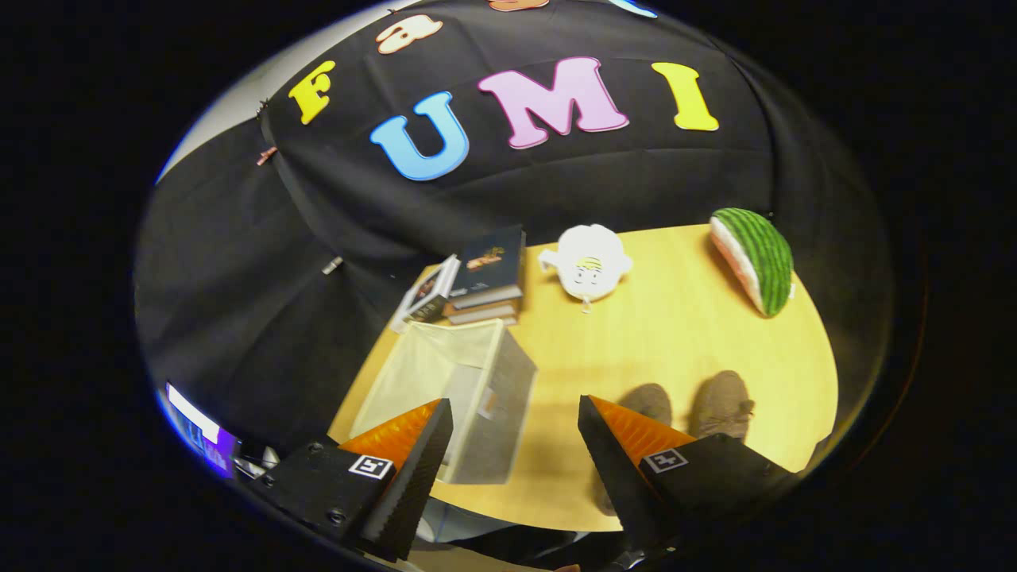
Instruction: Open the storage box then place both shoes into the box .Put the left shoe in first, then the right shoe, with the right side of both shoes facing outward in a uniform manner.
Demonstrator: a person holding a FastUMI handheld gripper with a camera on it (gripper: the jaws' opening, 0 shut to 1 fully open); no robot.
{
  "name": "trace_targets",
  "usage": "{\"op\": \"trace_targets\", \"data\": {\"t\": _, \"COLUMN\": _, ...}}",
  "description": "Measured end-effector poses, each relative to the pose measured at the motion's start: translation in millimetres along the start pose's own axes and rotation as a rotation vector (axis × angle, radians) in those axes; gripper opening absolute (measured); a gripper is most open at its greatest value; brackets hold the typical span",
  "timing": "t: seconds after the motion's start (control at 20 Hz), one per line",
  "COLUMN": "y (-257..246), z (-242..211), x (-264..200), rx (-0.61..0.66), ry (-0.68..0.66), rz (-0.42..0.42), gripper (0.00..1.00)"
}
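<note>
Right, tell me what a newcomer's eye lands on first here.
Probably the green watermelon-slice toy at the table's far corner and the white plush toy beside the stack of books. Nearer, the translucent storage box sits ahead of the open gripper, with two brown shoes just beyond one finger.

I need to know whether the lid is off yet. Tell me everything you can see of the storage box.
The storage box is a translucent, frosted, plastic-looking rectangular container standing upright on the wooden table, just ahead of the open gripper, nearer one finger. Its top looks open, with pale inner walls visible; whether a lid is attached cannot be told. A stack of books sits just beyond it. Nothing grips it.
</note>
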State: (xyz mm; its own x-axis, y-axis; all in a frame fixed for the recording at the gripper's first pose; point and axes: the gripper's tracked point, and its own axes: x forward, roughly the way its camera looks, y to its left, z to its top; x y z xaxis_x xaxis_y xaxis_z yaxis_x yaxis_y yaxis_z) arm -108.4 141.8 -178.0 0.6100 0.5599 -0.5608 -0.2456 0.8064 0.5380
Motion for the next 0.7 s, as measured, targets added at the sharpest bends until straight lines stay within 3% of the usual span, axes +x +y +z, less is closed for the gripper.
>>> {"op": "trace_targets", "data": {"t": 0.5, "y": -125.6, "z": -93.3, "x": 37.5, "rx": -0.071, "ry": 0.167, "rz": -0.202, "gripper": 0.91}}
{"op": "trace_targets", "data": {"t": 0.7, "y": -137.7, "z": -110.6, "x": 65.1, "rx": -0.109, "ry": 0.211, "rz": -0.197, "gripper": 0.83}}
